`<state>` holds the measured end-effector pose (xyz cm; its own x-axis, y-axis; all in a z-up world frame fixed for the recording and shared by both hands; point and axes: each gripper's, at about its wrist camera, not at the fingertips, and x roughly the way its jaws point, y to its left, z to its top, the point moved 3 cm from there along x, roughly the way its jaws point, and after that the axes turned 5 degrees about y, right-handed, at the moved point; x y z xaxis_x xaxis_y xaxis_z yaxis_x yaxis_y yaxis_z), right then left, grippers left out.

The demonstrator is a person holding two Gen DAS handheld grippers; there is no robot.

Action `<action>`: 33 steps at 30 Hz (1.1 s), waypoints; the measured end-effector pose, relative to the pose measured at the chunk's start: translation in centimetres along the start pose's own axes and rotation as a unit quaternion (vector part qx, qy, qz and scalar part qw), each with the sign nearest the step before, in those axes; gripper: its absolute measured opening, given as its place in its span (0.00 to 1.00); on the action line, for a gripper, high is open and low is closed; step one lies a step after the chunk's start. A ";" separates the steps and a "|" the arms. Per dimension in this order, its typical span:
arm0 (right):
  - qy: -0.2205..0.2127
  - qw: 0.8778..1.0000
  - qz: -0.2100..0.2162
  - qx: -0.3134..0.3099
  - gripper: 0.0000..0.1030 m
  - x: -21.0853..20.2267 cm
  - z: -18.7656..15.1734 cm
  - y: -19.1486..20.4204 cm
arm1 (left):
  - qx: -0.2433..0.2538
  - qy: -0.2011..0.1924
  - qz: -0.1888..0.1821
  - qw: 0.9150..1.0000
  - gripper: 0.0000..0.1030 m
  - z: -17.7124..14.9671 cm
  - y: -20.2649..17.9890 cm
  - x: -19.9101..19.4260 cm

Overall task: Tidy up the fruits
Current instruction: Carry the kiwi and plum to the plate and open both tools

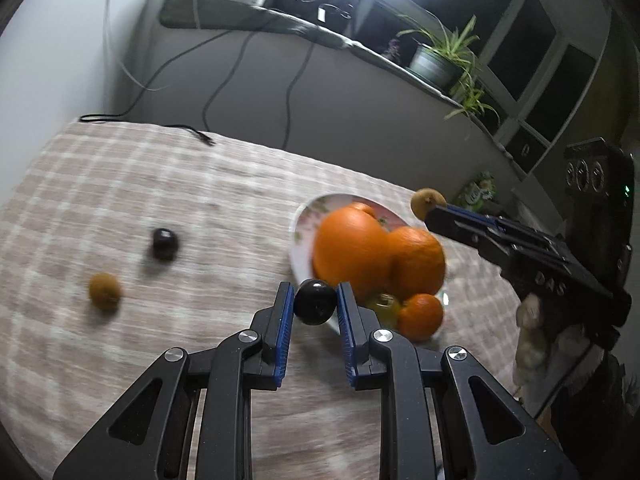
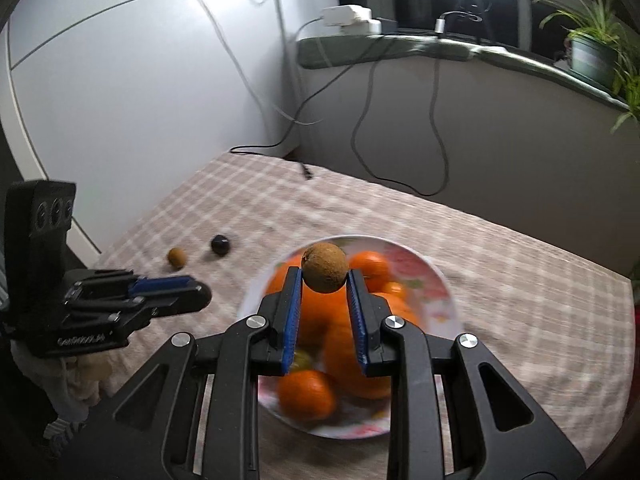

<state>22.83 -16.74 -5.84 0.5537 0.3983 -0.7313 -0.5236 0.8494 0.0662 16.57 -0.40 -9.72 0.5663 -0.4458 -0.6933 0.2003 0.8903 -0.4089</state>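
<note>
Fruits mostly sit piled on my white floral plate (image 2: 436,276). Near the checked tablecloth's (image 1: 160,184) left edge, a brown longan (image 1: 105,291) and dark round fruit (image 1: 165,243) wait. My left gripper (image 1: 315,303) clamps a glossy black fruit (image 1: 315,301); my right gripper (image 2: 325,276) pinches a rough brown longan (image 2: 325,267) above the plate.

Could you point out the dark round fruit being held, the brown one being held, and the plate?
Dark fruit (image 1: 315,303), left wrist view, its glossy front.
Brown fruit (image 2: 324,267), right wrist view, its fuzzy front.
Plate (image 2: 434,276), right wrist view, bare inner rim.
</note>
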 end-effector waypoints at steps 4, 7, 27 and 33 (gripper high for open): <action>-0.001 1.000 -0.009 0.015 0.23 -0.3 -0.3 -2.2 | 0.009 0.004 -0.005 1.000 0.20 -0.2 -1.6 0.6; 0.002 1.000 -0.010 0.026 0.23 -0.2 -0.6 -3.6 | 0.016 0.005 -0.009 1.000 0.20 0.0 -2.7 1.0; 0.030 0.997 0.006 0.065 0.23 2.8 -0.8 -8.3 | 0.053 0.020 -0.006 0.998 0.20 0.5 -6.5 3.9; 0.034 0.997 0.013 0.065 0.23 3.3 -0.5 -8.5 | 0.057 0.021 -0.002 0.998 0.20 0.7 -6.6 4.1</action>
<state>28.77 -22.78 -9.21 0.4924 0.4007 -0.7726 -0.4464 0.8783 0.1710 18.09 -8.02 -9.47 0.5322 -0.4514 -0.7162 0.2941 0.8919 -0.3436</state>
